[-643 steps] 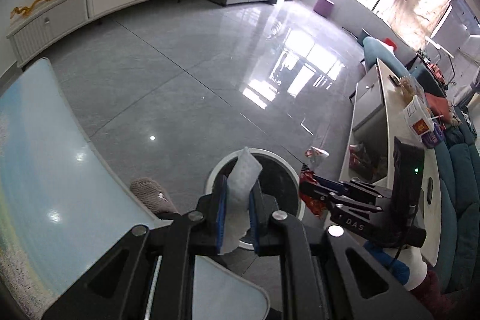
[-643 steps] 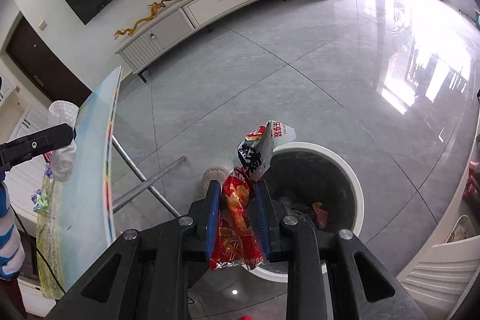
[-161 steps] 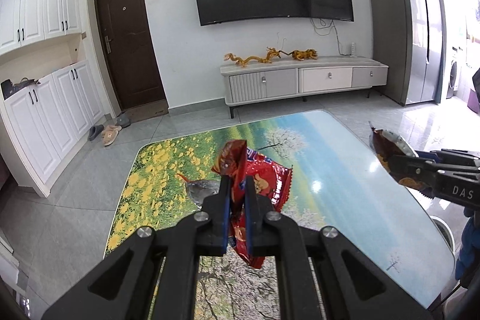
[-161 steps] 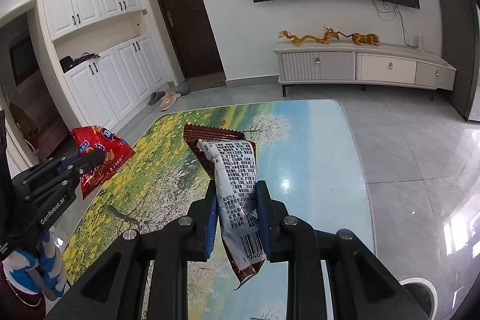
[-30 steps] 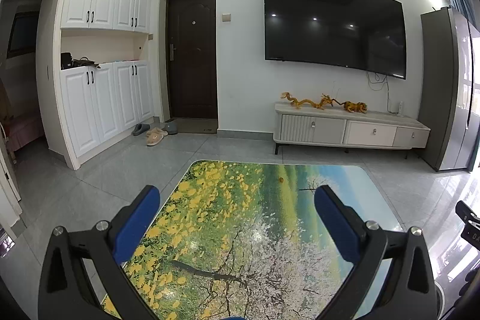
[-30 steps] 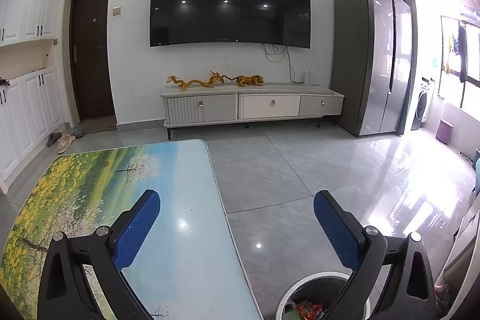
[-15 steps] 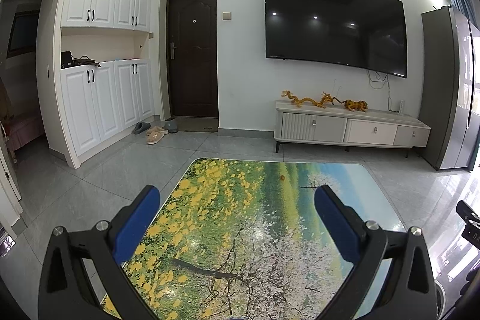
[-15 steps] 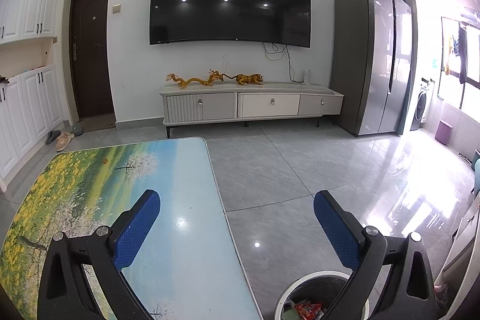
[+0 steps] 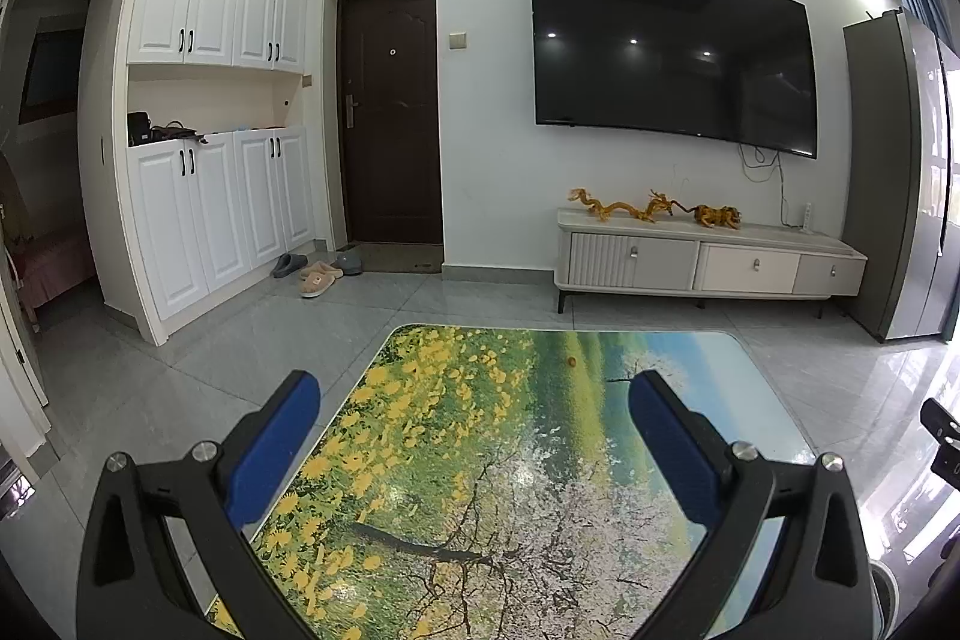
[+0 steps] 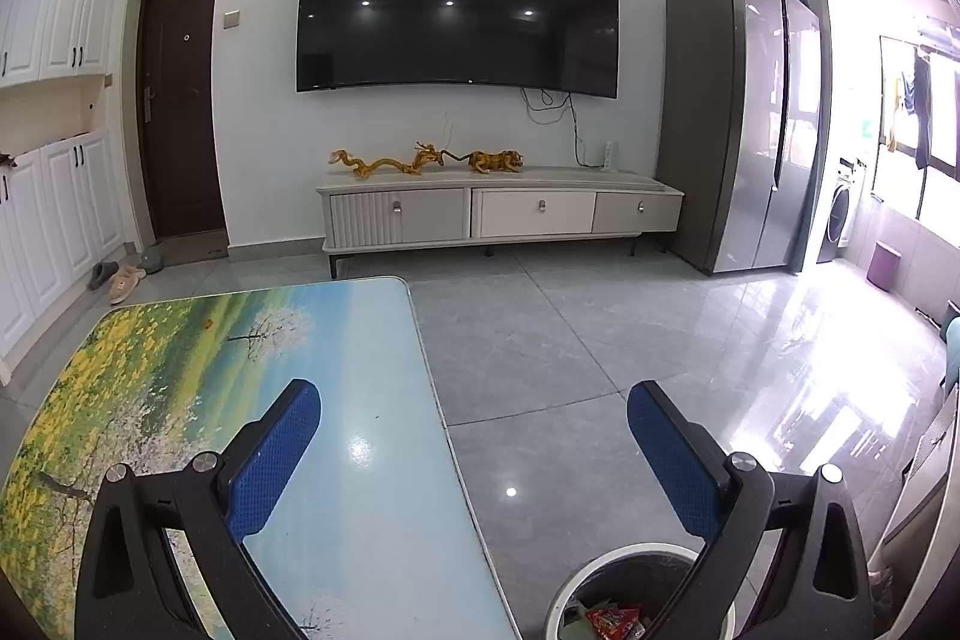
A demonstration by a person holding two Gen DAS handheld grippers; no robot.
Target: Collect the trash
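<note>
1. Both grippers, left gripper (image 9: 474, 424) and right gripper (image 10: 474, 424), have jaws spread wide, holding nothing.
2. Only the right wrist view catches the white-rimmed trash bin (image 10: 567, 595) on the floor just beside the bench (image 10: 360, 490), red wrappers (image 10: 615, 621) inside.
3. Left view gets the cabinets (image 9: 210, 112); both see the TV (image 9: 672, 58).

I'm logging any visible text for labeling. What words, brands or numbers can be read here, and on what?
None can be read.
Red wrapper in the trash bin: print too small and blurred.
TV: no legible brand.
Left gripper and right gripper: no marking visible.
</note>
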